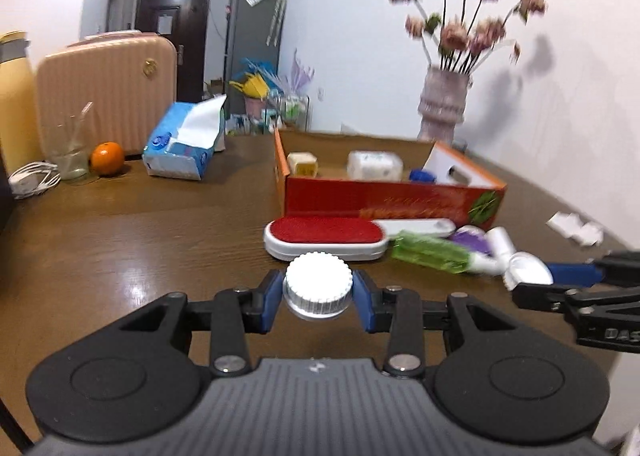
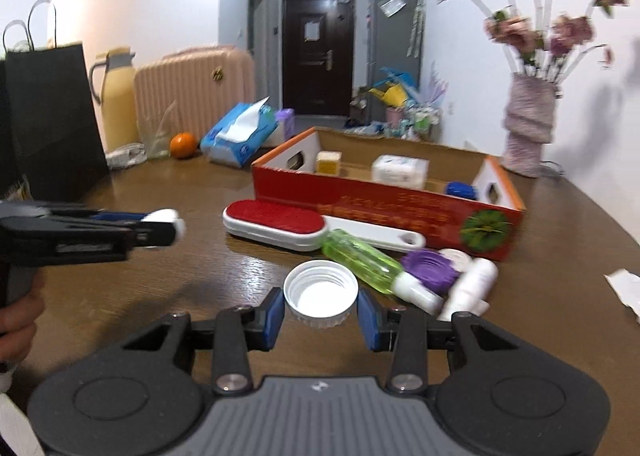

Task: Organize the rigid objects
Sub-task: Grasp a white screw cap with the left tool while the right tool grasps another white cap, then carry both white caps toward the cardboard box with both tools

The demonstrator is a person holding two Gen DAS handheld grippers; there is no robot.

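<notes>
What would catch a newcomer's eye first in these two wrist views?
Each gripper holds a white ribbed plastic cap: the left gripper grips one top up, the right gripper one with its open side up. Beyond them on the brown wooden table stands an open red cardboard box, with a red-faced white lint brush lying in front of it.

We see each tool built alike: the left tool and right tool have a ribbed grey body, two round black housings, black linkage bars with silver screws, and blue pads on the fingers.
</notes>
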